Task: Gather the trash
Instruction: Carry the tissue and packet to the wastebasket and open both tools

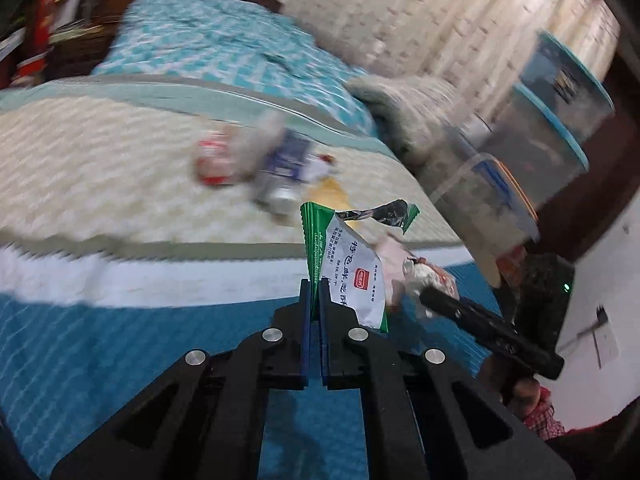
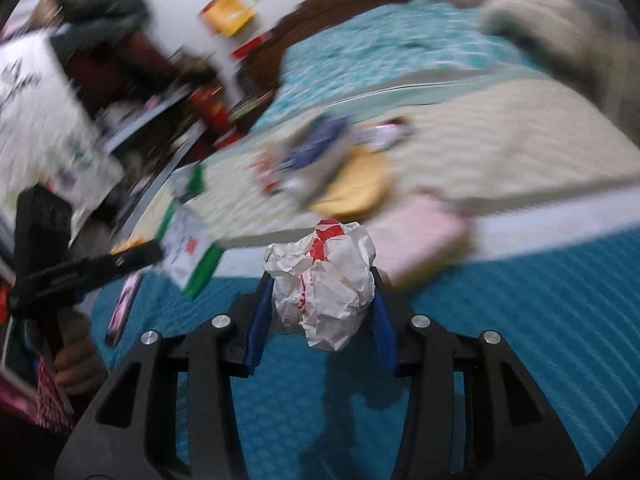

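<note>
Both grippers loaded, remaining trash ahead on the bed

The left gripper (image 1: 316,280) is clamped shut on the edge of a green-and-white wrapper (image 1: 352,268), which is held upright, long axis pointing up and away from the jaws; the right gripper (image 2: 320,280) is part-closed around a crumpled white-and-red paper ball (image 2: 326,280), pressed on both sides by the blue pads (image 2: 256,320). The rest of the trash, a blurred pile (image 1: 256,160) of wrappers and a can, is seen lying on the cream cover of the bed (image 1: 100,152), straight ahead of both grippers and above the blue edge. It is judged about equally near to either hand; no bin can be made out, so the drop-off direction cannot be told
</note>
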`<action>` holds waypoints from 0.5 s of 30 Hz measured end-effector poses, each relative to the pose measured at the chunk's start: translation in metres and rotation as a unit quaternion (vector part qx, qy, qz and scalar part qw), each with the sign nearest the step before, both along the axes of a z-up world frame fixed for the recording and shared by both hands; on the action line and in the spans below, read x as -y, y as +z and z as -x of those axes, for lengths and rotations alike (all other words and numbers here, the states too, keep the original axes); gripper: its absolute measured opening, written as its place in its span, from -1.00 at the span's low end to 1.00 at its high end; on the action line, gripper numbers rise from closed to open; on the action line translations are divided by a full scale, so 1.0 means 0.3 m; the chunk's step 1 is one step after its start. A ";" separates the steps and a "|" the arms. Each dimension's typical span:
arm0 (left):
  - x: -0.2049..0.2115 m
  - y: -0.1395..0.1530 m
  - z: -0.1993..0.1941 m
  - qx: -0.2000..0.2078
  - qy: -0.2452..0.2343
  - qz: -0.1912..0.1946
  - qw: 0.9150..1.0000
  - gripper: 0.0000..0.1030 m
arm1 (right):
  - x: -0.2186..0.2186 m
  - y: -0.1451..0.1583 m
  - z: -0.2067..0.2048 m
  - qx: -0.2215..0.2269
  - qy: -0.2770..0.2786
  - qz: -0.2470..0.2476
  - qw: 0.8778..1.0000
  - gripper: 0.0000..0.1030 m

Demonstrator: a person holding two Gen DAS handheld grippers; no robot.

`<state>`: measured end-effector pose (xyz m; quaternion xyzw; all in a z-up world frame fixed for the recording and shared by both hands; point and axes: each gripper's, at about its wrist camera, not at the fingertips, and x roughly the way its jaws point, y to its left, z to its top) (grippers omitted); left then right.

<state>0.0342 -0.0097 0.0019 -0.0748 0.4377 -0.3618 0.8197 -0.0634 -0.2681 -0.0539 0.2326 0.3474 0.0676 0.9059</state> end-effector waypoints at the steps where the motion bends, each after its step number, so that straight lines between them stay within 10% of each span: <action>1: 0.061 0.002 0.003 0.000 -0.020 -0.005 1.000 -0.94 | 0.044 -0.009 0.023 -0.002 -0.019 -0.003 1.000 -0.09; 15: 0.876 -0.102 0.067 -0.005 -0.222 -0.100 0.970 -0.94 | 0.608 -0.095 0.323 -0.014 -0.226 -0.058 0.972 -0.09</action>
